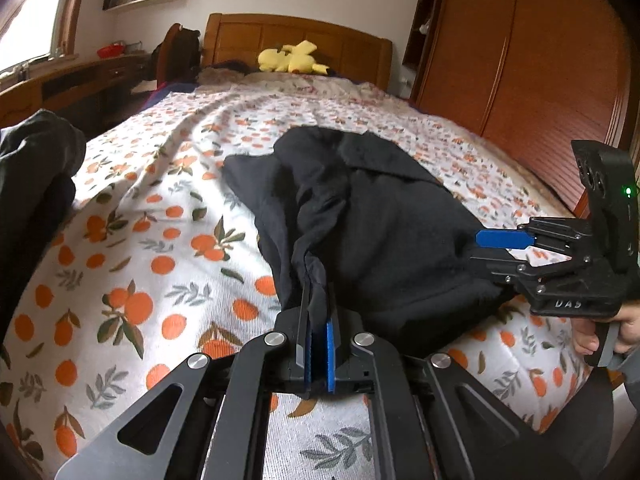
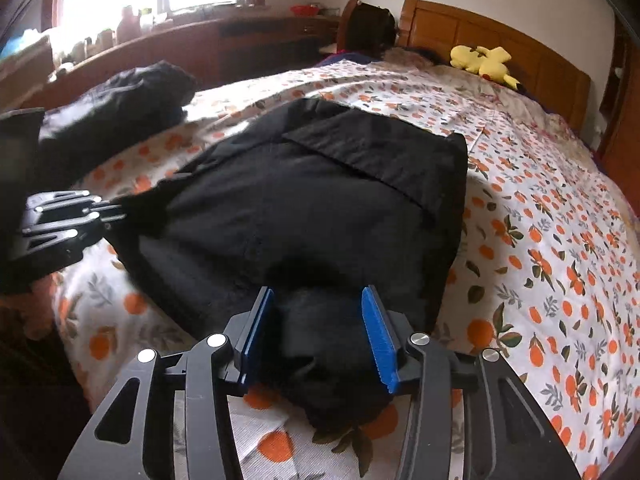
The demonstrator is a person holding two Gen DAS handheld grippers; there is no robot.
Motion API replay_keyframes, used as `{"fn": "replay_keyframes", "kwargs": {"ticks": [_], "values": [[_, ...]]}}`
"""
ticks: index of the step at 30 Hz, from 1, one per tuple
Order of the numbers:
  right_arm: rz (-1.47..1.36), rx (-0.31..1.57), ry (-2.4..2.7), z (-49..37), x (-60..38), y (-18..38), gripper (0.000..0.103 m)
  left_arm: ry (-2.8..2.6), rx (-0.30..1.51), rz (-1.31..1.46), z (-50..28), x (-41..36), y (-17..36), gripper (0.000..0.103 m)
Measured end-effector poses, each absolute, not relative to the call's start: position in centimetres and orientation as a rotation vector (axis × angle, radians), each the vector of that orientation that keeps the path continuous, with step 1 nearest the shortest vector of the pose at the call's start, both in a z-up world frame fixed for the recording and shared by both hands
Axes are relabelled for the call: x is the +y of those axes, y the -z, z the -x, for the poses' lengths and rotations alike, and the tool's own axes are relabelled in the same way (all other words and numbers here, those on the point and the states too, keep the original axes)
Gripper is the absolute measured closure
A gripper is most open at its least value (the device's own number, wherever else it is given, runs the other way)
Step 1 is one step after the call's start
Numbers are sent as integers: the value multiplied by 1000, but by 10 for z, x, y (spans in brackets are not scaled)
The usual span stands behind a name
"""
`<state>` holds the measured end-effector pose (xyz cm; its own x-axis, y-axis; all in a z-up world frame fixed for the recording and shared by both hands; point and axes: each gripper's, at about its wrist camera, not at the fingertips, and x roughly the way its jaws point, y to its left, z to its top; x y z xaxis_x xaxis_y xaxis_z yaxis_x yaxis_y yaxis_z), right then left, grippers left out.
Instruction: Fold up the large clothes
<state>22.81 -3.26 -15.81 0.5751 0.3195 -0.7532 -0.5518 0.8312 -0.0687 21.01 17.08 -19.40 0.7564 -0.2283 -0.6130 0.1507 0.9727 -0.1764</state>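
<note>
Between both tongs (image 1: 318, 320) (image 2: 318, 332), black garment (image 2: 312, 208) on bed (image 2: 560, 280)

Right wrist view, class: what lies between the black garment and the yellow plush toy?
Only orange-print bedsheet between black garment and yellow plush toy; the right wrist view shows it.

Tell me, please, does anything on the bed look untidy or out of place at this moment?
Yes. The black garment is uneven: the left claw pinches one bunched, twisted corner, while the right claw is open around another thick lump. A second dark garment lies crumpled near the bed's edge. Nothing looks damaged.
</note>
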Motion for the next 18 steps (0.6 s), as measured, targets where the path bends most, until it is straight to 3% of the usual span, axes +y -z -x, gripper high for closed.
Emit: {"fn": "replay_keyframes", "kwargs": {"ticks": [5,8,9,10,18], "values": [[285,820,-524,-229,-36,145,56,183,684,100,-212,168,196,97],[279,773,-491,-231,-43,129,43,174,682,97,-212,167,195,97],[273,764,-475,-235,-46,125,29,173,682,96,-212,167,195,97],[266,757,-463,-240,-47,122,26,171,681,94,-212,166,195,97],[196,838,-421,-298,-57,137,26,165,680,90,-213,166,194,96]]}}
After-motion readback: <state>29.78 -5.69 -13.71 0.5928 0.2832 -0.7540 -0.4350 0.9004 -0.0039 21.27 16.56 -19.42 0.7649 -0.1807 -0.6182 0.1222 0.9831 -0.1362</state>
